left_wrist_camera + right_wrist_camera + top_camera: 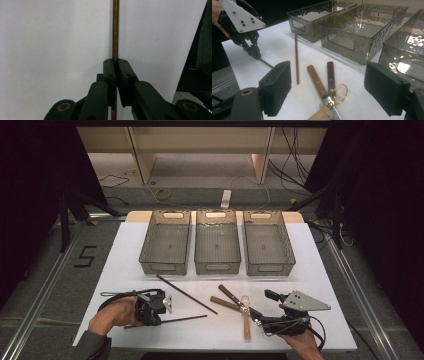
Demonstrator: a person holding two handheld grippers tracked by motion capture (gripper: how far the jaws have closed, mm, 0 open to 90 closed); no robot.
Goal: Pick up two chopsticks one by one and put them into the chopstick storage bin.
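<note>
A thin brown stick (115, 30) lies on the white table sheet (125, 255), and my left gripper (115, 62) is shut on it near one end. From above, that left gripper (150, 320) sits at the front left with the stick (180, 319) running out to the right. A second stick (186, 294) lies diagonally in the middle. My right gripper (332, 90) stands wide open over two brown-handled knives (317, 81) and a gold wire loop (339, 93), with nothing between its pads. In the high view the right gripper (264, 309) is at the front right.
Three clear grey bins (164, 267) (217, 268) (270, 268) stand side by side along the back of the sheet, with nothing inside them. A pale-handled utensil (246, 324) lies beside the knives (229, 296). Dark floor and cables surround the table.
</note>
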